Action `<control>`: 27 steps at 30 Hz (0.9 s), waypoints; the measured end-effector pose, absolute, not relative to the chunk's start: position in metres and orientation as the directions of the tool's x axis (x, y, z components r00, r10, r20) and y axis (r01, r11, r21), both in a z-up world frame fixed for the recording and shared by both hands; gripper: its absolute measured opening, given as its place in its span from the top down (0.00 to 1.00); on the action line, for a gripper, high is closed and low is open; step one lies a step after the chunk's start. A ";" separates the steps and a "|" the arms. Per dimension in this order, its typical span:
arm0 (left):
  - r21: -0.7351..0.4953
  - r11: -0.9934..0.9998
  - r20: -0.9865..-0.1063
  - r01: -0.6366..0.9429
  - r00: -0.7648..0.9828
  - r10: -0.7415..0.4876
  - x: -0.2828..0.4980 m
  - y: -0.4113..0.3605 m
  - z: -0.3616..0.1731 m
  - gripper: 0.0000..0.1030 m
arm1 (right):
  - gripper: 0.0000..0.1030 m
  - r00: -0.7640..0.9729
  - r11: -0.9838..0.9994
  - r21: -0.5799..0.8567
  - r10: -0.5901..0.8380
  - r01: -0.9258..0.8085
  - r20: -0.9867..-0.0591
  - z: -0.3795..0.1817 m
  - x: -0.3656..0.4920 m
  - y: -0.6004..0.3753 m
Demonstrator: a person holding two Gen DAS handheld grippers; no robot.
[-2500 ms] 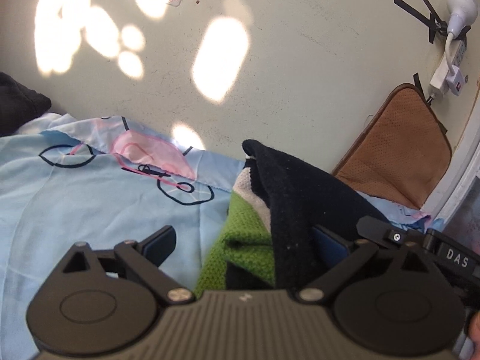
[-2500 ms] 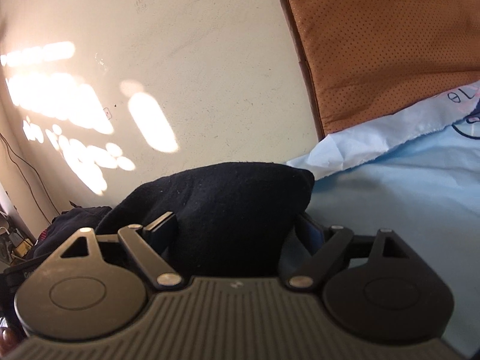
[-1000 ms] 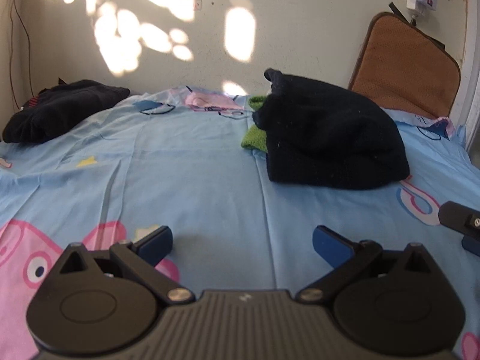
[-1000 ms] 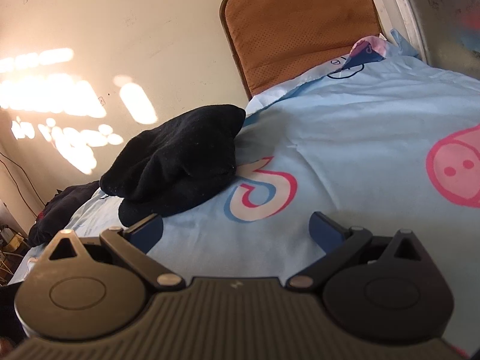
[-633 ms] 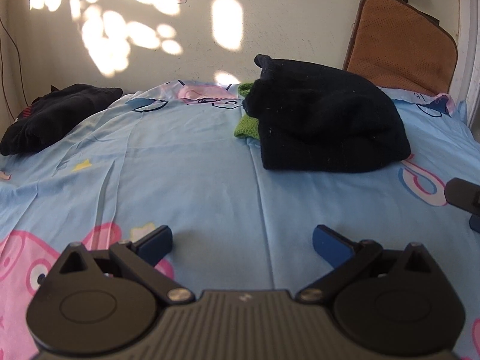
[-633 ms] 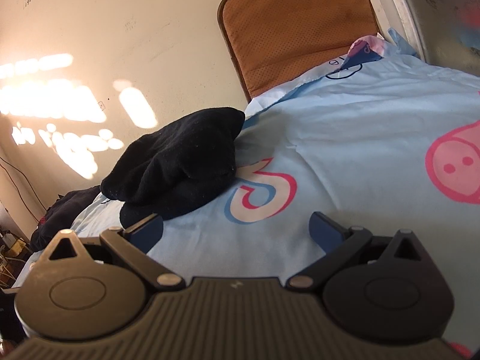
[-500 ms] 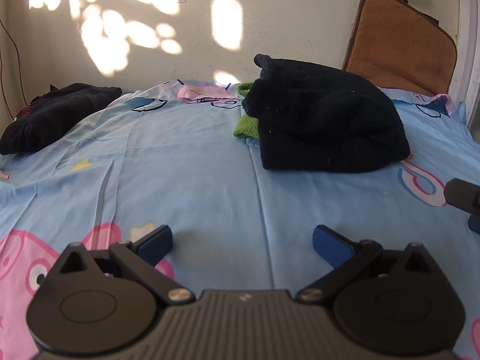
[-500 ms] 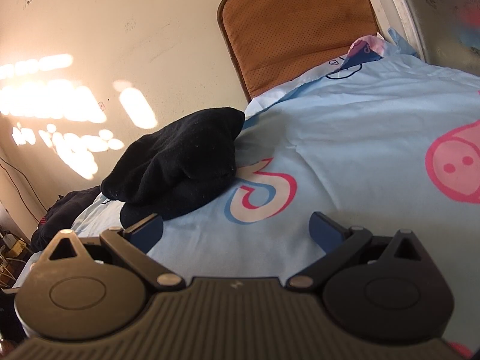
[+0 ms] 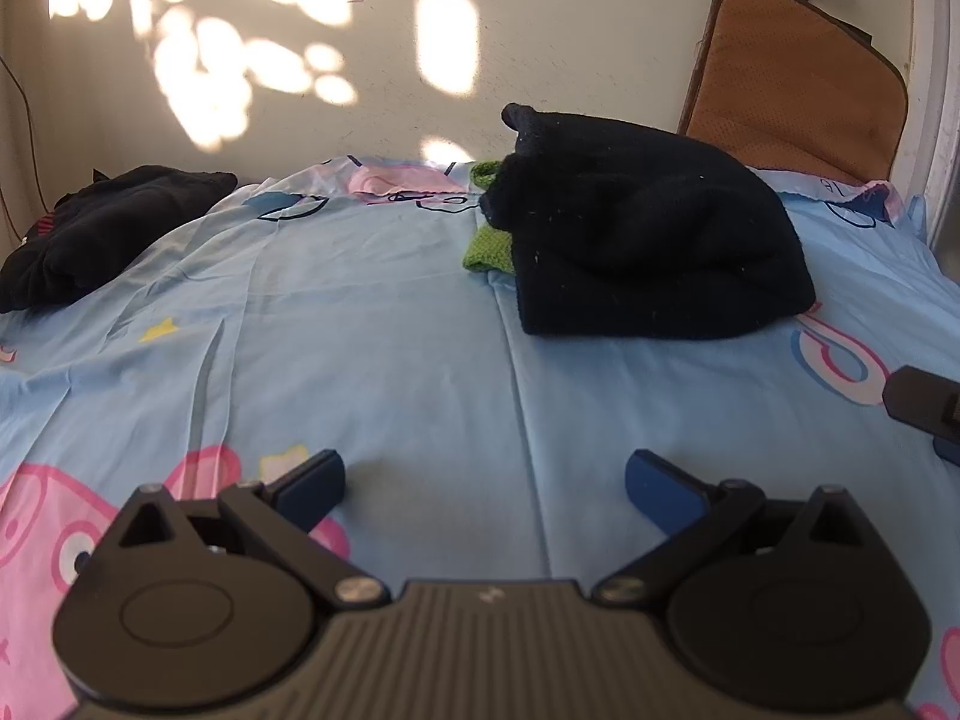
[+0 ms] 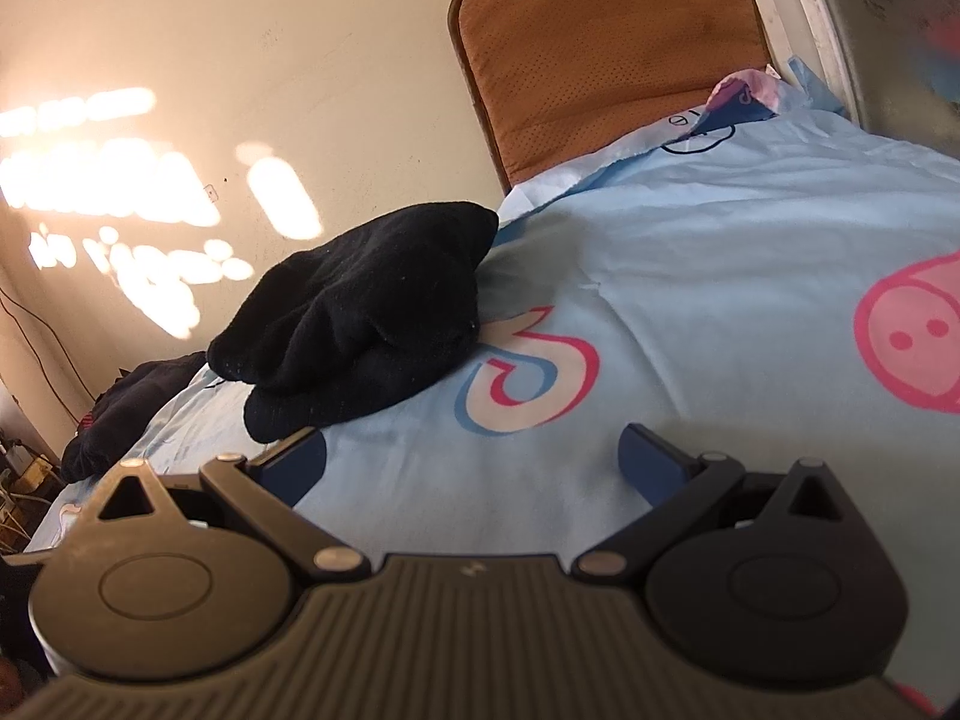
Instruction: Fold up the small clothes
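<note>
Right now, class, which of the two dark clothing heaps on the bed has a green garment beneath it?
The folded black pile by the brown cushion; green knit peeks out underneath, unlike the far-left heap.

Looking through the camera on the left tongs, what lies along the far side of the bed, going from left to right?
Dark clothes heap → pink patch of the bedsheet → green knit piece → folded black garment → brown cushion leaning on the wall.

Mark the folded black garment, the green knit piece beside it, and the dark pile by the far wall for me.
folded black garment [image 9: 654, 252], left wrist view, middle of its top.
green knit piece [image 9: 487, 249], left wrist view, exposed edge beside the black one.
dark pile [image 9: 102, 228], left wrist view, its centre.
</note>
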State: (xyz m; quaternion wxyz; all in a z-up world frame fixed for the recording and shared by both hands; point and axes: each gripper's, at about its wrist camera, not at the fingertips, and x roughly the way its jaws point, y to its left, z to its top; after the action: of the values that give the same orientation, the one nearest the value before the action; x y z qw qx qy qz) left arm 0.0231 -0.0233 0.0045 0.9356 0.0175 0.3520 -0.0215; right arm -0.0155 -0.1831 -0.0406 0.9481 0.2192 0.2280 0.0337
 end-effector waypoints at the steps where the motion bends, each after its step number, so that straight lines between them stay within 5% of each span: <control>1: 0.017 0.998 -0.659 0.053 0.751 -0.028 0.023 -0.023 0.004 0.00 | 0.00 0.894 0.901 0.432 0.164 0.036 -0.417 -0.041 -0.016 -0.183; 27: 0.018 0.999 -0.651 0.046 0.759 -0.023 0.020 -0.024 0.005 0.00 | 0.00 0.901 0.848 0.530 0.226 0.005 -0.370 -0.043 -0.020 -0.199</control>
State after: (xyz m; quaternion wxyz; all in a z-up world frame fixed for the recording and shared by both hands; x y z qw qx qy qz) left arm 0.0202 -0.0237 0.0052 0.9377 0.0167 0.3467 -0.0185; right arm -0.0196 -0.1986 -0.0430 0.9369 0.2696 0.2146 0.0589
